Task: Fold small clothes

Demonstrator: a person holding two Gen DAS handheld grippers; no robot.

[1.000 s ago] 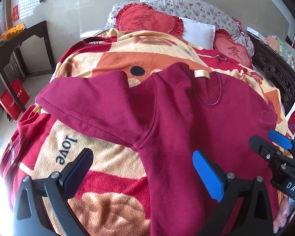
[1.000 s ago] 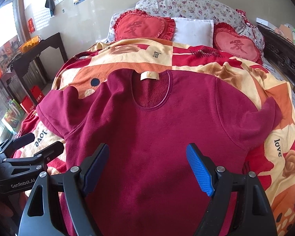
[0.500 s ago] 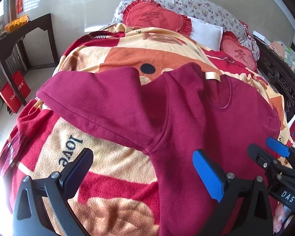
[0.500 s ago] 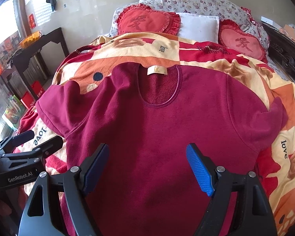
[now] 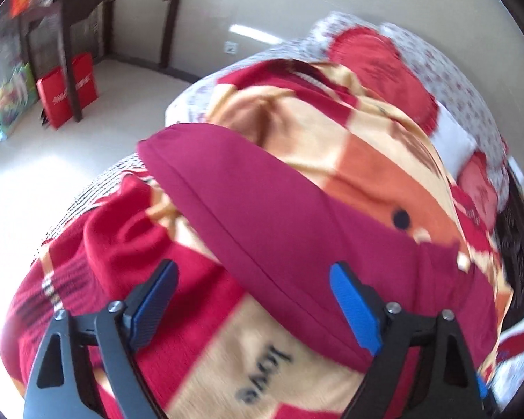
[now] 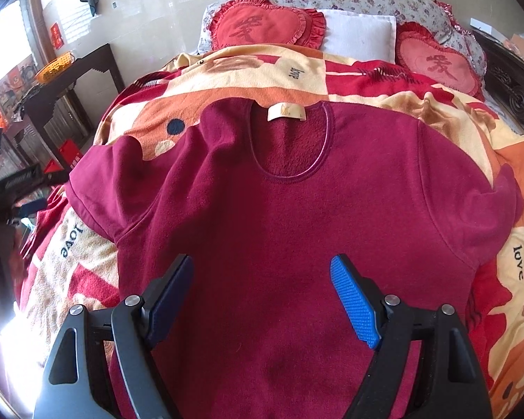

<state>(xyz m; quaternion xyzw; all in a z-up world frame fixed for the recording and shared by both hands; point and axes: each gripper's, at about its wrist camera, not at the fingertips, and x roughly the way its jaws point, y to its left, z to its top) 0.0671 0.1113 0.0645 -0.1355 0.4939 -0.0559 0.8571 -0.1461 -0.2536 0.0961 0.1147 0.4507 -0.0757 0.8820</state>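
Left gripper (image 5: 253, 300) hangs over the sleeve of the maroon top (image 6: 297, 230), jaws closing but pads clear of the cloth, nothing pinched. Right gripper (image 6: 262, 293) sits spread above the top's lower body, not touching it that I can tell. That top lies flat, neck hole up, on the patterned blanket (image 6: 384, 80) covering the bed.

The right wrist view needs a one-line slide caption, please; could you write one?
Open right gripper poised above a maroon top spread flat on a patterned blanket.
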